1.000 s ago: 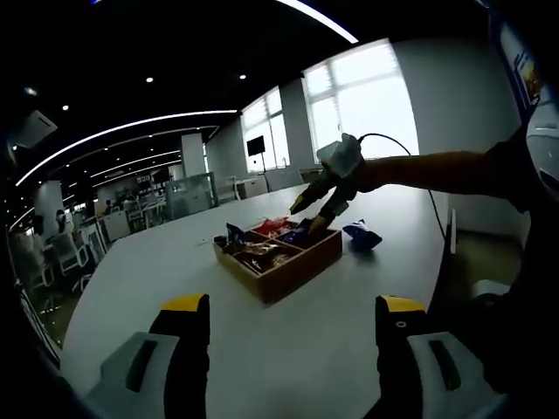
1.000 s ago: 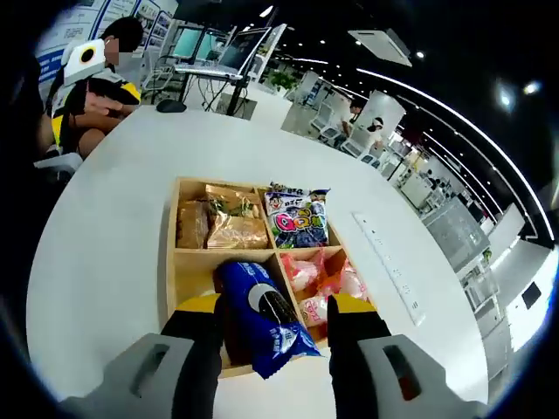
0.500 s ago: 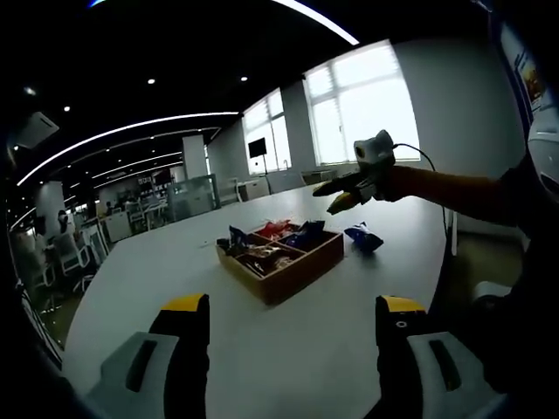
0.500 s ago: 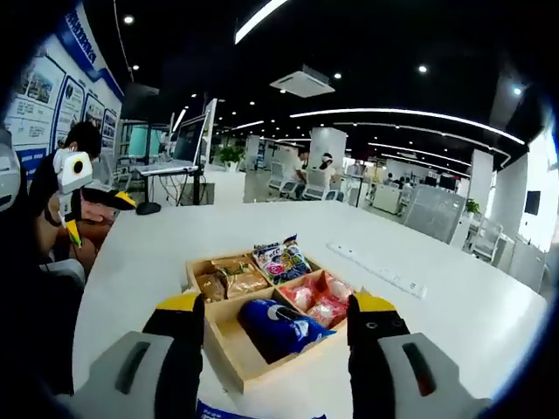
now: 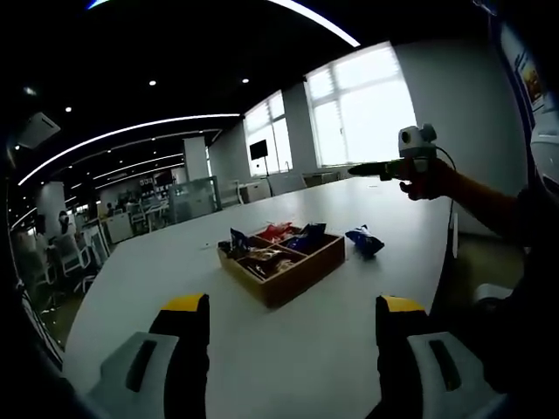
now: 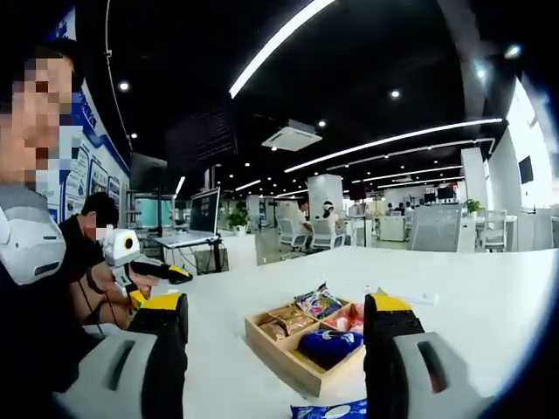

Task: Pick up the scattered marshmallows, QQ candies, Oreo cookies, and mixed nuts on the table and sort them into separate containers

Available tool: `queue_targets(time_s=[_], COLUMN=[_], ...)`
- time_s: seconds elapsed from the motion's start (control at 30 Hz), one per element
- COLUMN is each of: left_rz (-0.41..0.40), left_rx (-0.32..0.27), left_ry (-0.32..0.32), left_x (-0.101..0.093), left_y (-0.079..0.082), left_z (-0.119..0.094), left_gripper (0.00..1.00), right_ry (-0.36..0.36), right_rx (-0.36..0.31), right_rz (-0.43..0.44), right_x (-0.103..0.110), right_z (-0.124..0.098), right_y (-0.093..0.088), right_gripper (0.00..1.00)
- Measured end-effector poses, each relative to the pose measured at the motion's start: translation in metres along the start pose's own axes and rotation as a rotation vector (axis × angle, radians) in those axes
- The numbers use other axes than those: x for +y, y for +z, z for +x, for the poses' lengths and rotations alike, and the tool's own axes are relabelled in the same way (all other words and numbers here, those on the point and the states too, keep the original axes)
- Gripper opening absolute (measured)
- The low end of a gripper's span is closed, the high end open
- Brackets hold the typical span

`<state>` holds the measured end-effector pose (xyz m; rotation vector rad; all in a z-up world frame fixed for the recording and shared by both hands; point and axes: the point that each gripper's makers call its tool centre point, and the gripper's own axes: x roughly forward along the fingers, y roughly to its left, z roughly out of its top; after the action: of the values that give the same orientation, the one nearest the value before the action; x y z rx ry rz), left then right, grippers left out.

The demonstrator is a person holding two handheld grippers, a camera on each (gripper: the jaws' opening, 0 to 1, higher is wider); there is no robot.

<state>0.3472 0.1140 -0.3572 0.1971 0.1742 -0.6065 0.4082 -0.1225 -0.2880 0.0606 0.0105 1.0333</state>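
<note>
A wooden divided box (image 5: 293,278) stands mid-table. In the right gripper view the box (image 6: 279,362) holds a blue Oreo packet (image 6: 327,343), pink marshmallow packets (image 6: 351,318), a QQ candy packet (image 6: 316,301) and brown nut packets (image 6: 281,326), each in its own compartment. Another blue packet (image 5: 364,240) lies on the table beside the box, and shows again as a blue packet (image 6: 336,410) at the bottom edge. My left gripper (image 5: 293,305) is open, low over the near table. My right gripper (image 6: 278,304) is open and held high, well back from the box.
The white table (image 5: 157,262) is long and wide. A white power strip (image 6: 410,297) lies beyond the box. The right gripper (image 5: 397,164) hangs in a hand at upper right. The left gripper (image 6: 131,257) shows beside a seated person.
My right gripper has let go of the blue Oreo packet, which now lies in the box, and has risen up and back from it. The left gripper has stayed still.
</note>
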Motion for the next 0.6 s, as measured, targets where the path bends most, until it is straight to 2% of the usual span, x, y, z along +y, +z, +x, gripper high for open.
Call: queue_targets(time_s=[0.27,0.33,0.37,0.43,0.53,0.57,0.6], left_rz=[0.009,0.008,0.001,0.012,0.015,0.010,0.007], left_rx=[-0.011,-0.012,-0.013,-0.016,-0.017,-0.015,-0.015], left_ry=[0.005,0.007,0.011,0.013,0.014,0.013,0.013], left_x=[-0.002,-0.002,-0.002,-0.003,-0.004,-0.004,-0.005], left_y=[0.004,0.004,0.005,0.005,0.005,0.005,0.005], left_z=[-0.001,-0.002,-0.003,-0.003,-0.004,-0.004,-0.004], left_gripper=[0.81,0.82,0.82,0.82,0.82,0.82,0.82], right_ry=[-0.026,-0.027,-0.045,-0.049,-0.071,-0.078,-0.057], right_rx=[-0.029,-0.030,-0.084,-0.071,-0.087,-0.105,-0.149], right_rz=[0.049,0.051,0.076,0.090,0.097,0.112,0.151], right_x=[0.020,0.021,0.025,0.031,0.035,0.035,0.038], right_z=[-0.028,-0.028,-0.039,-0.046,-0.055,-0.058,-0.060], right_y=[-0.005,-0.005,-0.002,-0.007,-0.008,-0.006,-0.001], right_gripper=[0.85,0.86,0.86,0.87,0.89,0.89,0.89])
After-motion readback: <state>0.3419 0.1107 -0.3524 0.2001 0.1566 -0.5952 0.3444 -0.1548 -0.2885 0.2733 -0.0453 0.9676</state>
